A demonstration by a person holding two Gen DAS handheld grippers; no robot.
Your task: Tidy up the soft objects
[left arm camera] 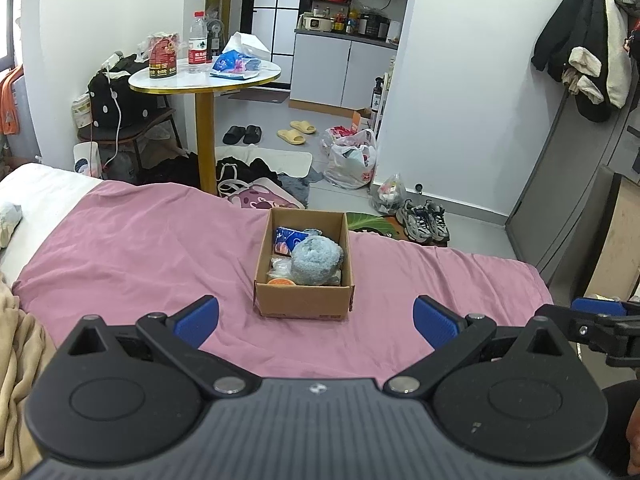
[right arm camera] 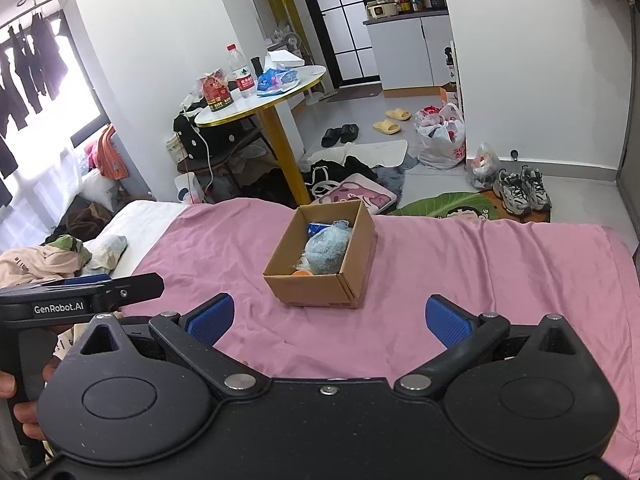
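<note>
Both tongs hang spread wide and empty over the pink sheet (left arm camera: 140,248) on the bed, the left tongs (left arm camera: 316,322) and the right tongs (right arm camera: 328,322) side by side. Straight ahead of both, between their blue tips and a little beyond, sits the box (left arm camera: 304,302). Inside it lies a fluffy blue ball (left arm camera: 316,260), with a blue packet (left arm camera: 289,239) behind and something orange (left arm camera: 280,281) at the near wall.
</note>
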